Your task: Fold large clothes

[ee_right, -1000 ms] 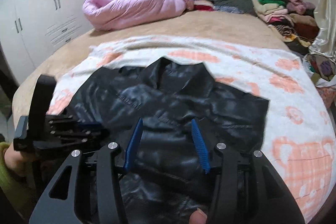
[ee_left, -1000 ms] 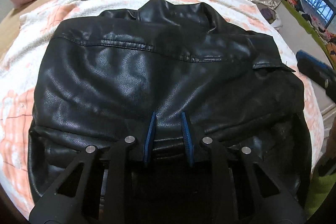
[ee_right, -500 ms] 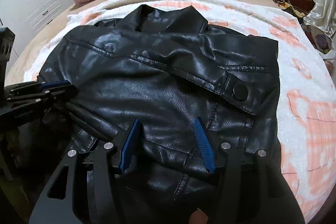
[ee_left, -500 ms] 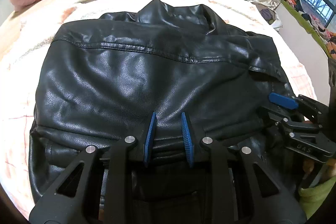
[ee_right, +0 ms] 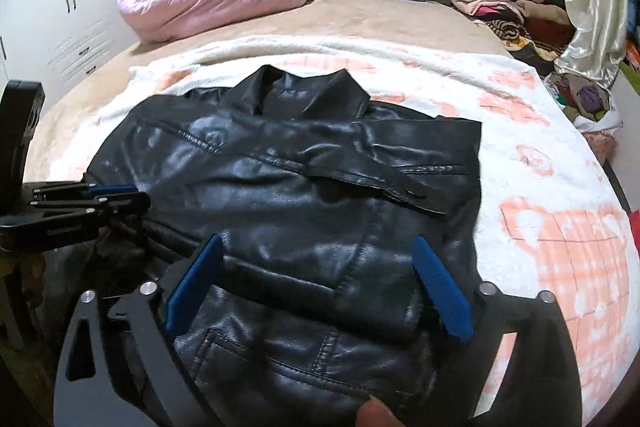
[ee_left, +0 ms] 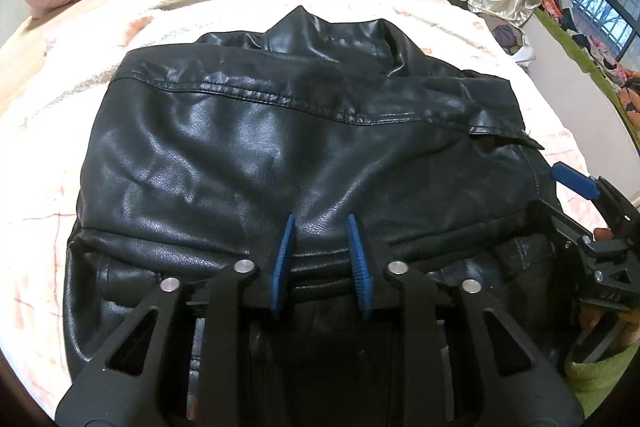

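Black leather jacket lies folded on the blanket, collar away from both sets of fingers. Left gripper pinches a ridge of the near folded edge between its pads. Right gripper has just been opening – jaws now spread wide, leather lying between them unpressed. Judgement: release left too, lift clear – don't drag the fold

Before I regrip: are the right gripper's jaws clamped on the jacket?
No, the right gripper stands wide open over the black jacket, its blue pads clear of the leather.
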Available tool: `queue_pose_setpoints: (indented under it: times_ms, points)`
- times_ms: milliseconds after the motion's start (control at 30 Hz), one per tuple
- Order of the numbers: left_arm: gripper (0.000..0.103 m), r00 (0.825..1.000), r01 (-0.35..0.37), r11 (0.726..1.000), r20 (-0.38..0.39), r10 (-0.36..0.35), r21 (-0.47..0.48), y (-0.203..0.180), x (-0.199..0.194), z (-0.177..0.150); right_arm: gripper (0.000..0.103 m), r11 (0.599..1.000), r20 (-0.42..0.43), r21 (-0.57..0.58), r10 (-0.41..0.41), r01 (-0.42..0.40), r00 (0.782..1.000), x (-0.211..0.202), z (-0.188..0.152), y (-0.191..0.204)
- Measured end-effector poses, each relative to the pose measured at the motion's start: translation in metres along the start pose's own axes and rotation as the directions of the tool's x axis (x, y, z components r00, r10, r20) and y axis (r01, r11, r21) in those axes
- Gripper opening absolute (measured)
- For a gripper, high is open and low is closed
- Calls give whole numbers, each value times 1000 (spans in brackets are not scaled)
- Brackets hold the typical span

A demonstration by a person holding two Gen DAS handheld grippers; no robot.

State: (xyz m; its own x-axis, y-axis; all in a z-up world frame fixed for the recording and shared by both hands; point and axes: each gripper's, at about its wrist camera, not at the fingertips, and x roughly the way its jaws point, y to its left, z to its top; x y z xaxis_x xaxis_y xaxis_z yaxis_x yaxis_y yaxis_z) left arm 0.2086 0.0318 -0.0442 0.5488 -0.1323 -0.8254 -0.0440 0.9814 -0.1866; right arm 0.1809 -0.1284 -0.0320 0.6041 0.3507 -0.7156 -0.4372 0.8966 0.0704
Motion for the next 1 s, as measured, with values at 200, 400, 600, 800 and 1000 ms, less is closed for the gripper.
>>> queue_pose_setpoints:
  times_ms: [200,400,600,800,1000]
  points:
    - [57,1000,5,1000,21,-5,2,-6,-10,1,98,1000,36,21,-7,6,999,-11,-2,-7]
    - [77,999,-2,1000,47,2,-6,-5,-22,3,99,999,98,43,-4,-1,995,-31,-1,-10]
    - [94,998,-29,999,64,30,-13,-4,-37,1,99,997,130,73,-11,2,991,-45,-3,-15]
    - [94,996,-24,1000,82,24,-4,-8,-53,-6,99,997,166,71,-13,2,986,-64,-6,-6]
    - [94,994,-15,1000,112,15,1,-11,-70,-12,99,998,178,63,-10,-1,984,-76,-12,5]
